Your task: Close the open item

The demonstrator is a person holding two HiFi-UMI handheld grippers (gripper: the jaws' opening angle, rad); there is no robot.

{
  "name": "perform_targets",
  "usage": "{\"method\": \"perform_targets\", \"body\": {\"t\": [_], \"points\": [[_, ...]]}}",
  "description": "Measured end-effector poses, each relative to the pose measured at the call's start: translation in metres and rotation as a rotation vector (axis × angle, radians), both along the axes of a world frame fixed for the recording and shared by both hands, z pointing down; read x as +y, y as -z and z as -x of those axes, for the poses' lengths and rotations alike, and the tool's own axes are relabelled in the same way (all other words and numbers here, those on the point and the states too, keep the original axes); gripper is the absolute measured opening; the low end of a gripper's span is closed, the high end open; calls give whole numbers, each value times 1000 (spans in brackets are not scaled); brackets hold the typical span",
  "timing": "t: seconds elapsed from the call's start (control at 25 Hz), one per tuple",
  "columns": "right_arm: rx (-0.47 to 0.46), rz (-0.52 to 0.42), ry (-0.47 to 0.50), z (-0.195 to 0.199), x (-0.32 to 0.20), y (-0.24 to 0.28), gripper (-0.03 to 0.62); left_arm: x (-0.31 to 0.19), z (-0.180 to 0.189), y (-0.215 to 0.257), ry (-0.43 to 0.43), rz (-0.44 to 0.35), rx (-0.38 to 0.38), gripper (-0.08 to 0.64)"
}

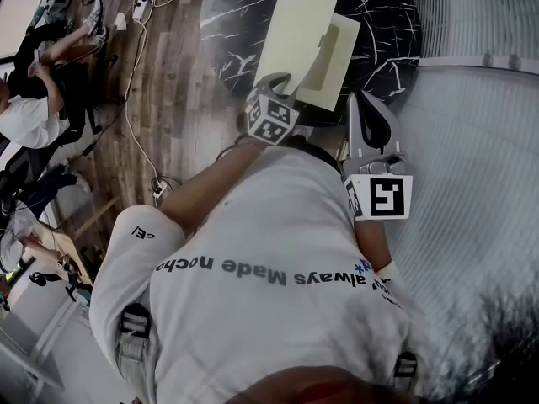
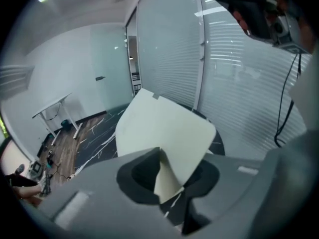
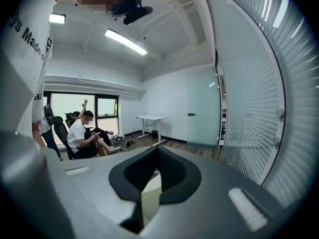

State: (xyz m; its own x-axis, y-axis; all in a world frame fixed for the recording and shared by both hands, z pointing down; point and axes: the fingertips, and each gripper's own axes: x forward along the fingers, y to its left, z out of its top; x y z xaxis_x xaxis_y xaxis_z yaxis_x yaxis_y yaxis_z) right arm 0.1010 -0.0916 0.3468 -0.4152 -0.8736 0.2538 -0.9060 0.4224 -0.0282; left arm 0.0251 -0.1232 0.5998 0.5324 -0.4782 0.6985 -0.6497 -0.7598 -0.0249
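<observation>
A pale yellow folder (image 1: 296, 36) lies open on the round black marble table (image 1: 387, 23). Its cover (image 2: 159, 126) stands raised and bends at the near corner. My left gripper (image 1: 282, 84) is at that corner, and in the left gripper view its jaws (image 2: 167, 178) are closed on the thin cover with the sheet pinched between them. My right gripper (image 1: 364, 101) hovers at the table's near right edge, beside the folder and apart from it. Its jaws (image 3: 157, 156) are shut with nothing in them.
A glass wall with blinds (image 1: 476, 108) runs along the right of the table. Cables and a power strip (image 1: 143, 7) lie on the wood floor to the left. Seated people (image 1: 38, 99) are at the far left. A white desk (image 3: 152, 118) stands by the back wall.
</observation>
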Motion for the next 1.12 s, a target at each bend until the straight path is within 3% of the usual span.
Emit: {"method": "perform_targets", "body": {"t": [0.2,0.52,1.12], "points": [[3,16,-28,-12,7,-4,2,14,-34,-28,-72,76,-18,87],[9,43,-63,-30,14,-16,2,21,-67,-63,-138,110,-67,89],[13,73,-99,-40,18,-26,2,36,-85,-115,-263,123,-242,121]]}}
